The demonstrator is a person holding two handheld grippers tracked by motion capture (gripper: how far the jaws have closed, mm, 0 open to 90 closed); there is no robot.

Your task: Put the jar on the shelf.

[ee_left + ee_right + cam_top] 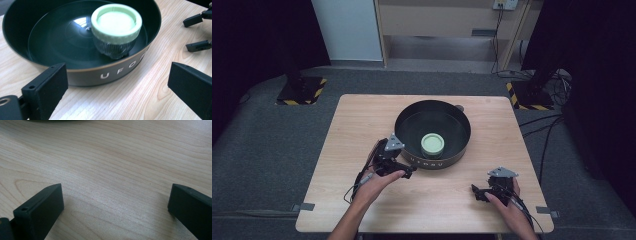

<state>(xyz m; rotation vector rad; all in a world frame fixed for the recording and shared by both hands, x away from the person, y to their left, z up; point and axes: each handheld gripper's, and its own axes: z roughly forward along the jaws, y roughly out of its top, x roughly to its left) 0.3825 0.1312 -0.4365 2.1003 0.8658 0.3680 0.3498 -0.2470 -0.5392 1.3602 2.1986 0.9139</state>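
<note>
So the surface [362, 200] is a pale wood-grain top sitting on grey carpet, with dark curtains on both sides, a light cabinet at the back and black-and-yellow striped base plates near the far corners. Cables trail across the floor on the right.

Toward the far middle of the surface sits a round black pan [432, 134], and inside it, near the front wall, there's a small jar with a pale green lid [432, 144]. Lettering on the pan's outer wall reads "UFO" and then gets cut off by the curve.

The left hand-held gripper [404, 170] is just beside the pan's near-left wall, jaws spread wide with nothing between them. The right hand-held gripper [477, 192] rests on the surface well apart from the pan, also spread wide and empty.

The jar's lower body [113, 48] looks clear and crinkly but it's too blurry to tell what's in it.
</note>
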